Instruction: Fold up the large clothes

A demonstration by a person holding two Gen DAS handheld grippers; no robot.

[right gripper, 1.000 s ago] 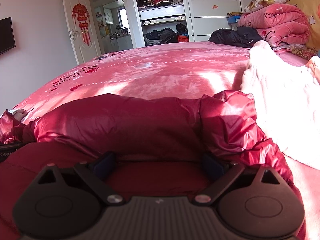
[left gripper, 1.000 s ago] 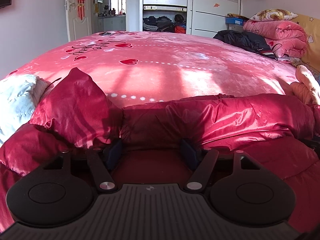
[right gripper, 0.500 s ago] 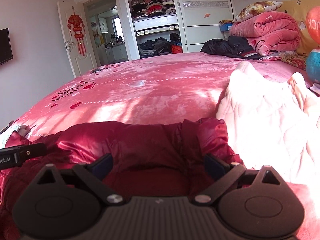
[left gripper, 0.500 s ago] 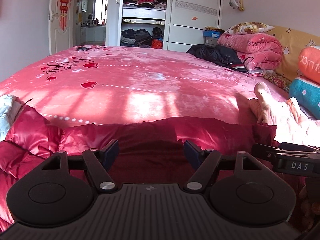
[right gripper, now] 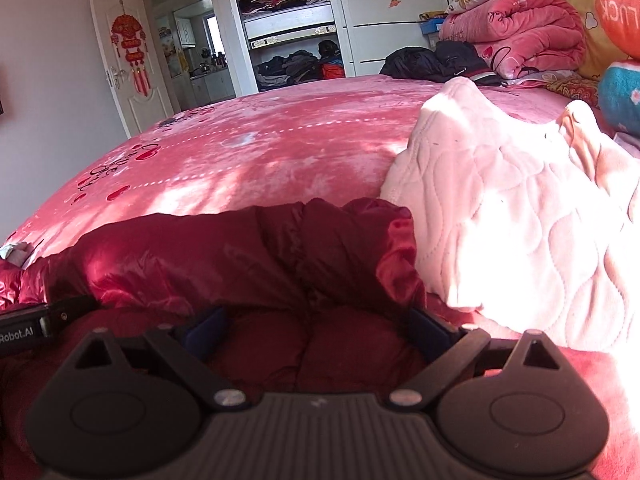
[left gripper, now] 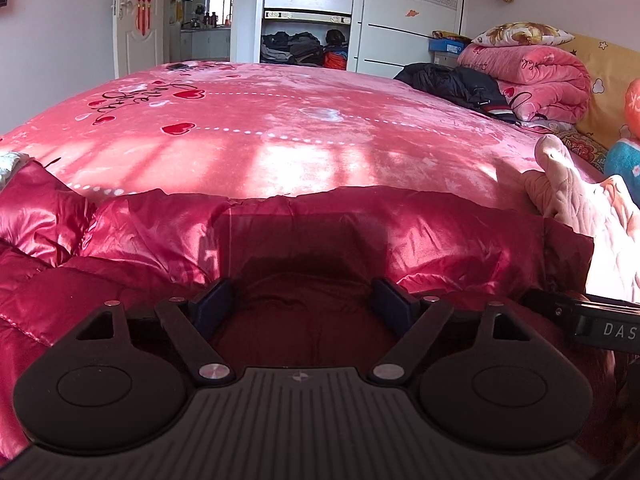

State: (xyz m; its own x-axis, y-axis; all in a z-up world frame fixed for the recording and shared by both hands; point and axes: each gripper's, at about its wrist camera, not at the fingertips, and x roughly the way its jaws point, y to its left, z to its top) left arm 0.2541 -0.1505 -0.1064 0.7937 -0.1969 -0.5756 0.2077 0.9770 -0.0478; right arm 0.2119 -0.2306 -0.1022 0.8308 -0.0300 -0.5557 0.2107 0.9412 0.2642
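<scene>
A shiny dark red padded jacket (left gripper: 304, 232) lies across the near edge of the pink bed; it also shows in the right wrist view (right gripper: 224, 256). My left gripper (left gripper: 306, 308) is open, its blue pads (left gripper: 212, 306) wide apart over the jacket's dark lining. My right gripper (right gripper: 316, 332) is open too, pads (right gripper: 430, 330) spread over the jacket's right end. The right gripper's side shows at the right edge of the left view (left gripper: 592, 322), and the left gripper's side at the left edge of the right view (right gripper: 36, 322).
A pale pink quilted garment (right gripper: 512, 216) lies right of the jacket. Black clothes (left gripper: 452, 80) and folded pink blankets (left gripper: 532, 76) sit at the bed's far right. Pillows (right gripper: 620, 92) lie along the right. An open wardrobe (left gripper: 308, 12) and a door (left gripper: 138, 20) stand behind.
Both grippers have drawn back and lifted a little from the jacket. The raised left fold of the jacket has dropped flat. The right gripper now shows beside the left one.
</scene>
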